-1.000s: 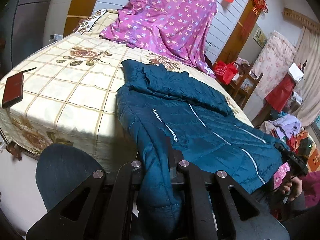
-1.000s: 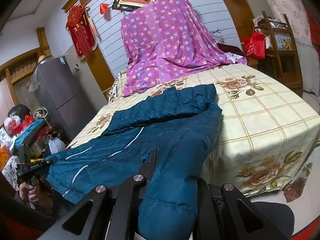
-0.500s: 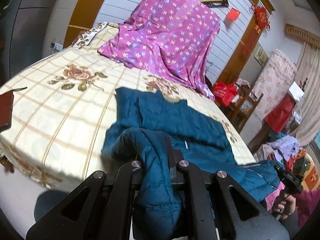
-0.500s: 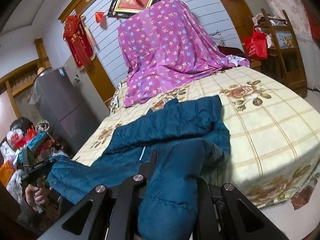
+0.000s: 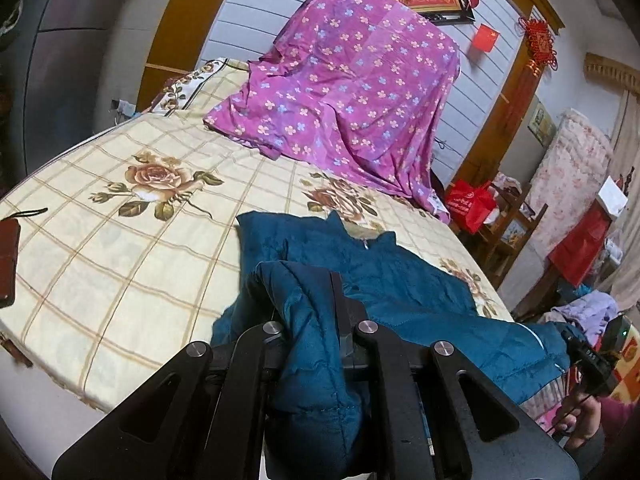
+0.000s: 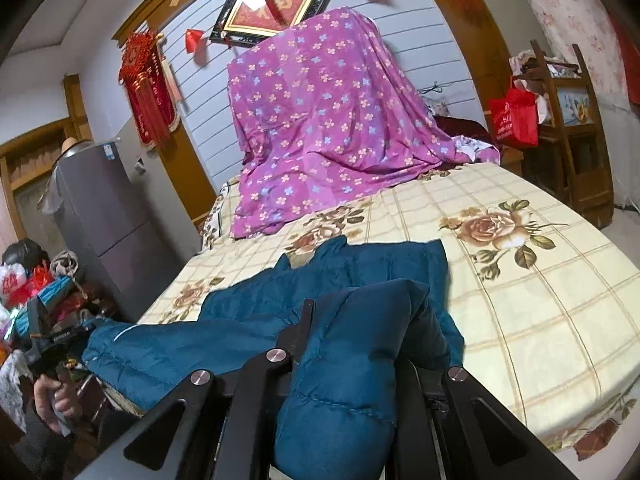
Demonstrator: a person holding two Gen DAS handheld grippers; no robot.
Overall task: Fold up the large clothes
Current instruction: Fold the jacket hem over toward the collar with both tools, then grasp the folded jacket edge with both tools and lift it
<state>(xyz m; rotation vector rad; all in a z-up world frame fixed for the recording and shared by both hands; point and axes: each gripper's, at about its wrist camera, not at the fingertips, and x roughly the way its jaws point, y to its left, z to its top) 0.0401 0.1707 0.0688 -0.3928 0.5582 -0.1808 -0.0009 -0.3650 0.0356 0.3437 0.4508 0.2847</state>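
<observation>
we note the teal jacket [image 5: 400, 292] is quilted, matt padded cloth. the bedsheet [image 5: 120, 240] is smooth printed cotton-like cloth. the purple cover [image 6: 320, 120] is thin, creased fabric. the gripper frame [image 5: 400, 400] is matt black plastic with bright metal pins.

Bed [image 5: 120, 264]: covered by a cream sheet with a tan check and printed brown roses; one corner overhangs below and to the right of the right claw [image 6: 352, 340]. Lying on it: a teal quilted jacket [image 5: 400, 280], spread directly ahead of both claws, its near edge raised off the sheet; a purple flowered cloth [image 5: 352, 92], draped over a tall shape at the far end, well beyond the claws; a dark red-brown flat case [image 5: 8, 260], far left of the left claw [image 5: 316, 320], at the bed's edge.
</observation>
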